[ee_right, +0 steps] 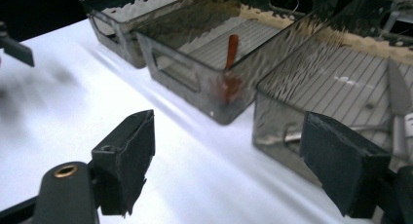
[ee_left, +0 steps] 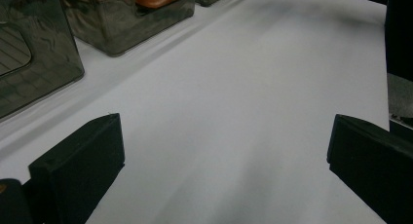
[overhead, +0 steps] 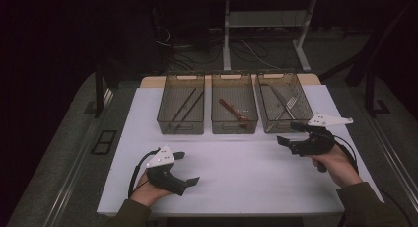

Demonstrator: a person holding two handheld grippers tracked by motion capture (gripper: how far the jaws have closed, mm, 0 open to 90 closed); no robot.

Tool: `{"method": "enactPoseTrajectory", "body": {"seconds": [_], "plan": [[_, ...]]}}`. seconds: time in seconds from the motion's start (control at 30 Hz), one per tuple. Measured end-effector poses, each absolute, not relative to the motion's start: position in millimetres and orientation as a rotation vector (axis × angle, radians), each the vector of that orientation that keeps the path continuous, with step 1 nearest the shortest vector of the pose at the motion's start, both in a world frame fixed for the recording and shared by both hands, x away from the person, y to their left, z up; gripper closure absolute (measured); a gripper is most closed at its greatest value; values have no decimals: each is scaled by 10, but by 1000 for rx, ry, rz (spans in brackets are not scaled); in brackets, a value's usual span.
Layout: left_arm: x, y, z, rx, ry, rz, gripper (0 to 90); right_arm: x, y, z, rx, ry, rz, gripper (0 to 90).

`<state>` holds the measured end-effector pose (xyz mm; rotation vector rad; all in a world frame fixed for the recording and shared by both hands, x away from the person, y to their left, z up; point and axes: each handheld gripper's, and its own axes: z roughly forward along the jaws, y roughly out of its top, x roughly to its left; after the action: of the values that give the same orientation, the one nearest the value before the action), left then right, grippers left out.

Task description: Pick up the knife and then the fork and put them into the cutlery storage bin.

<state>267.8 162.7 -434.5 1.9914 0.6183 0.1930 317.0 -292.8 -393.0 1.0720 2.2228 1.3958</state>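
Three smoky see-through bins stand in a row at the back of the white table (overhead: 241,175). The left bin (overhead: 180,127) holds dark thin sticks (overhead: 188,105). A reddish-brown spoon (overhead: 232,111) lies in the middle bin (overhead: 234,127); the same spoon (ee_right: 232,48) shows in the right gripper view. Metal utensils (overhead: 288,104) lie in the right bin (overhead: 272,127). My right gripper (overhead: 290,133) hovers just in front of the right bin, open, with nothing between its jaws (ee_right: 229,146). Near the front left, my left gripper (overhead: 186,168) rests low over the table, open and empty (ee_left: 224,136).
The table's right edge runs close to my right hand (overhead: 340,165). Beyond the bins lies a dark floor with cables and a white desk frame (overhead: 226,34). A wide stretch of white table separates the two grippers.
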Motion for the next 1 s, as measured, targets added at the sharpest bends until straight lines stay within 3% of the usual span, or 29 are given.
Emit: {"method": "enactPoseTrajectory", "body": {"seconds": [0.67,1.0], "plan": [[2666,1620,-4338,1991,614,193,0,2704,-2947,-4387,1045,2299,1420,179],[2668,1623,-4342,1997,609,194,0,2589,-3028,-4438,1050,2301,1420,179]]}}
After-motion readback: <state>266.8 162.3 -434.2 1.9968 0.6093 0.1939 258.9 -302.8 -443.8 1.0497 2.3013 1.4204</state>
